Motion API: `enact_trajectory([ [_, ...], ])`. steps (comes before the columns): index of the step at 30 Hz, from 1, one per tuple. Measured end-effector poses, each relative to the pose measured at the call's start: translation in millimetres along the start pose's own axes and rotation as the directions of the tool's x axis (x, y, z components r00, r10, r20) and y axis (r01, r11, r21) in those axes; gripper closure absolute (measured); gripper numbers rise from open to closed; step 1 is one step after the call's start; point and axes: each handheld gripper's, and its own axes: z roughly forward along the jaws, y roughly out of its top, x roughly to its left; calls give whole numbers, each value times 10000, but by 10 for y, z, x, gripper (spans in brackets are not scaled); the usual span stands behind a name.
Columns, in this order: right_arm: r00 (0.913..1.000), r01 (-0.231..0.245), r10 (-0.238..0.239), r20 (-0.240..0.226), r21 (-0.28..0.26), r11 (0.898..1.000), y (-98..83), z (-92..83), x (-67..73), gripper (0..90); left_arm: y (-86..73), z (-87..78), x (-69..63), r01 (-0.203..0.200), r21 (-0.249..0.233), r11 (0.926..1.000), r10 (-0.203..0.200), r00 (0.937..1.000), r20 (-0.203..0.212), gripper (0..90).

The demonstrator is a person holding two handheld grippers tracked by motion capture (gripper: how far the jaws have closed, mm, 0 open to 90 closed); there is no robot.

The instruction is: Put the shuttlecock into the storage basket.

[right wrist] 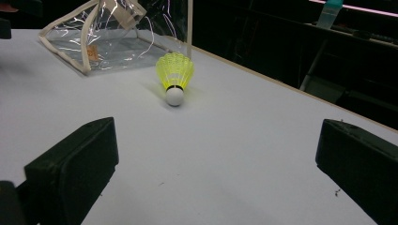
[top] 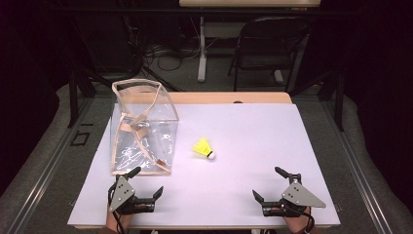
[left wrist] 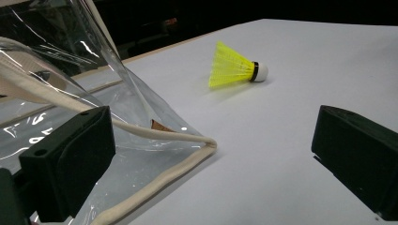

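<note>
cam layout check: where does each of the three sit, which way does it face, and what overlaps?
High view: above the person's side, facing forward and down on the white table; shows both hands, left tool and right tool, jaws apart.
Left gripper view: rides the left tool, low over the table beside the clear bag, looking at the yellow shuttlecock; own two jaws show.
Right gripper view: rides the right tool, facing the shuttlecock's cork end; own jaws show.
Shared: all three see shuttlecock and bag.

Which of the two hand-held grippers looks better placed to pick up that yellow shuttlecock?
Probably the right hand-held gripper: open, looking straight at the shuttlecock across bare table. The left hand-held gripper sits against the clear bag.
</note>
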Motion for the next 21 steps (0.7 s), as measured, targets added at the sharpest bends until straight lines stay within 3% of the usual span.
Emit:
enact_trajectory([
  [11, 9998, 47, -42, -183, 231, 9997, 3, 68, -15, 0, 30, 43, -7, -86, 370, 9993, 84, 9999, 69, 0],
  [21, 9998, 142, -134, -163, 523, 9985, 5, 115, -22, 0, 124, 120, 10, -12, 835, 9965, -47, 9975, 703, 0],
])
